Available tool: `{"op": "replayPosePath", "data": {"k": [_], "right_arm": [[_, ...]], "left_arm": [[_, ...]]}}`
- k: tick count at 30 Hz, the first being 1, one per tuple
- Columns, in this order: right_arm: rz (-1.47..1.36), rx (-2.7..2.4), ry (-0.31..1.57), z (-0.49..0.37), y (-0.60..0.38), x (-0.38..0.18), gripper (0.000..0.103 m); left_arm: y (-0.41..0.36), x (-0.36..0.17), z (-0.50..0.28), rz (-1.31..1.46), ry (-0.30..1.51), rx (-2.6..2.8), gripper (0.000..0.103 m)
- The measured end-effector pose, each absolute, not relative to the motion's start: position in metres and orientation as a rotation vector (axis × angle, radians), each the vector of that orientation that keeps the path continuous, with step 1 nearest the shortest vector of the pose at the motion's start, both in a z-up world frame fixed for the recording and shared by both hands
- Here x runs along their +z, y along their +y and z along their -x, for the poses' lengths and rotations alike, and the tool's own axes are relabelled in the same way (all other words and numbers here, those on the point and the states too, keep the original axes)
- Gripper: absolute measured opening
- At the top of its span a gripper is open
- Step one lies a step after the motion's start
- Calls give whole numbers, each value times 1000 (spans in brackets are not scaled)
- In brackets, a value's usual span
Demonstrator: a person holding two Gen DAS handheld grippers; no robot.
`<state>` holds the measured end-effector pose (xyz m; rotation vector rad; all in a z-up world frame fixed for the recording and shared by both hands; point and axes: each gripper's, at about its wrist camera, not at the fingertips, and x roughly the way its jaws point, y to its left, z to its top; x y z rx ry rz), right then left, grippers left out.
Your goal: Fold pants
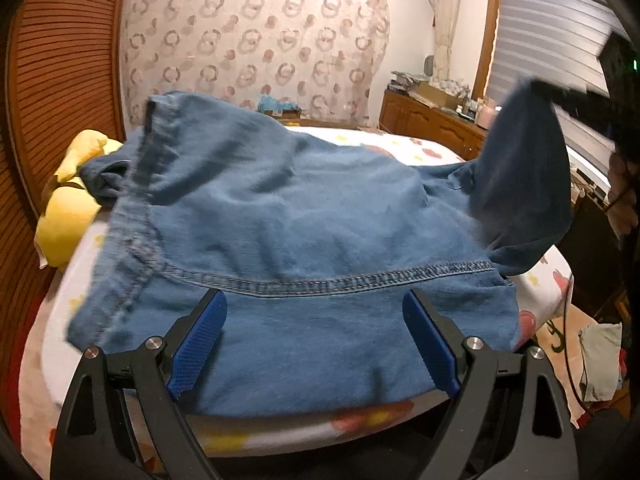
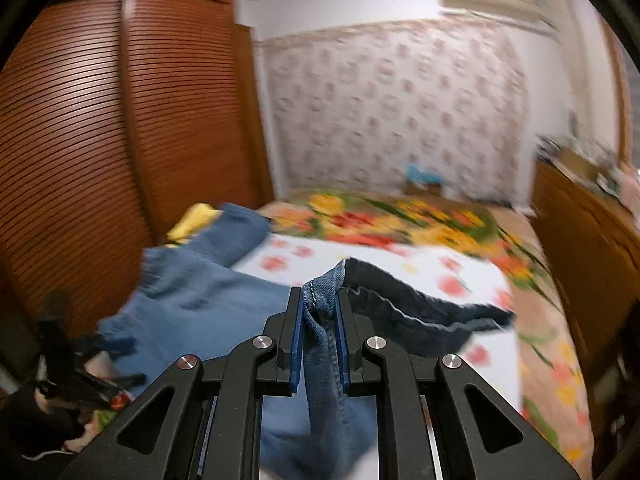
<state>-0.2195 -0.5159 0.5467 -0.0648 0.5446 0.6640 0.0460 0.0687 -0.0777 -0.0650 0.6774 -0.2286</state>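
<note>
Clearly the pants (image 1: 280,216) are soft denim: limp enough to sag and drape wherever they are unsupported, yet fairly weighty, with thick stitched seams and hems that give the firmest places to take hold. They lie spread across the near end of the bed (image 1: 400,148), the gathered waistband toward the bed's left edge beside a yellow plush toy (image 1: 68,216), and one leg lifted off the bed near its right edge.

The right claw (image 2: 319,312) is closed tight on a bunched hem of that leg, the blue pads (image 2: 297,340) pressing the folded denim from both sides, with a stitched edge poking out past the tips. From there the cloth hangs down below the claw and trails darker toward the right. That grip on a doubled hem looks secure; cloth this loose would likely slip from a single-layer pinch.

The left claw (image 1: 316,344) stands wide open over the near edge of the pants, just short of the long stitched seam (image 1: 360,278), with nothing between its pads. Whether the tips touch the cloth cannot be told. A sensible hold for it would probably be the seam or the waistband, so the fold is carried evenly.

No container belongs to the task; the cluttered dresser (image 1: 432,116) along the right wall is too blurred to read.
</note>
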Motion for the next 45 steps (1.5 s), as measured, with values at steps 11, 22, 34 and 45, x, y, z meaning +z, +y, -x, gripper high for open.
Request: {"op": "replayPosePath", "data": {"k": [11, 22, 34, 45], "right_arm": [[156, 985, 579, 229, -392, 556, 24], [197, 834, 669, 220, -389, 543, 42], [231, 765, 859, 209, -350, 502, 43], [171, 791, 950, 205, -323, 503, 34]], "left_arm": [[105, -76, -38, 106, 667, -170, 90], [98, -76, -40, 111, 657, -202, 90], [77, -71, -52, 53, 657, -259, 57], [69, -86, -60, 23, 691, -269, 17]]}}
